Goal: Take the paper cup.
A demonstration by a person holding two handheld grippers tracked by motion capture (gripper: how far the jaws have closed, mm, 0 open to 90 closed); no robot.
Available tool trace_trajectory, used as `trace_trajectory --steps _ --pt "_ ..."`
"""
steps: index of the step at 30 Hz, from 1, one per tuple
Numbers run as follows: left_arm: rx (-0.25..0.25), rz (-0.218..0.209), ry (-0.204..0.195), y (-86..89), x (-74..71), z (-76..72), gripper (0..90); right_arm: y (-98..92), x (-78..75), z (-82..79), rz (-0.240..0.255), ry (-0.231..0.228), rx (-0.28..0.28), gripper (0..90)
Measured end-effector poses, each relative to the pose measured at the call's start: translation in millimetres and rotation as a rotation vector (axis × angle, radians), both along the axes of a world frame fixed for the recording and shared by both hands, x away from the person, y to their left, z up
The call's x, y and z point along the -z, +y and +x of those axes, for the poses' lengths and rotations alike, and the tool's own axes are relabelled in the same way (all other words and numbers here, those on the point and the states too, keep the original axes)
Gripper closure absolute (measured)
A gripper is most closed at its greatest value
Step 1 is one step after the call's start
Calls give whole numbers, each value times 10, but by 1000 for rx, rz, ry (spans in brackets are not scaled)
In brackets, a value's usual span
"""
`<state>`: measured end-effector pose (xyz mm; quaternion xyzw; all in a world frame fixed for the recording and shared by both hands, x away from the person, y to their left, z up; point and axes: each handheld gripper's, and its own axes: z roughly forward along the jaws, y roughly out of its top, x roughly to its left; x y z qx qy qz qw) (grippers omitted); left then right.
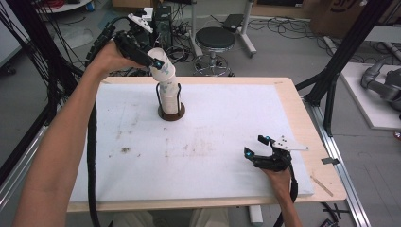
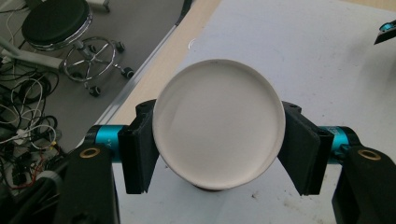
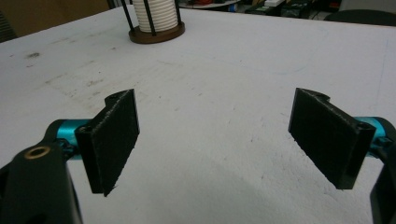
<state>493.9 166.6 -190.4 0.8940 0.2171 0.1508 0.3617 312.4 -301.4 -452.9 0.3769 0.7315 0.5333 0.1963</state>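
A stack of white cups [image 1: 169,92] stands in a holder of black rods on a round brown base [image 1: 171,113] at the table's far middle. My left gripper [image 1: 153,60] is shut on the top white cup [image 1: 162,66], which tilts left over the stack. I cannot tell whether it is clear of the cup below. In the left gripper view the cup's round bottom [image 2: 218,123] sits between the left gripper's [image 2: 218,109] pads. My right gripper [image 1: 255,145] rests near the front right with jaws open and nothing between them; the right gripper [image 3: 215,98] faces the holder [image 3: 156,33].
A white mat [image 1: 213,137] with faint stains covers the wooden table [image 1: 295,104]. A black stool [image 1: 215,40] and tangled cables [image 1: 182,28] lie beyond the far edge. Black frame posts [image 1: 338,61] stand at the right. A thin stick [image 1: 322,184] lies at the front right corner.
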Motion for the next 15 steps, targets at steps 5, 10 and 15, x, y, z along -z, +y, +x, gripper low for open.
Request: trace_trajectory --steps 5,10,15 --pt "22 -48 -28 57 -14 -113 358 2 -1 1 -2 0 -1 165" --pt "38 -99 -40 125 12 -208 358 4 -2 -2 -5 0 3 165" --pt "54 -132 -56 200 36 -310 358 8 -2 -2 -12 -1 1 165"
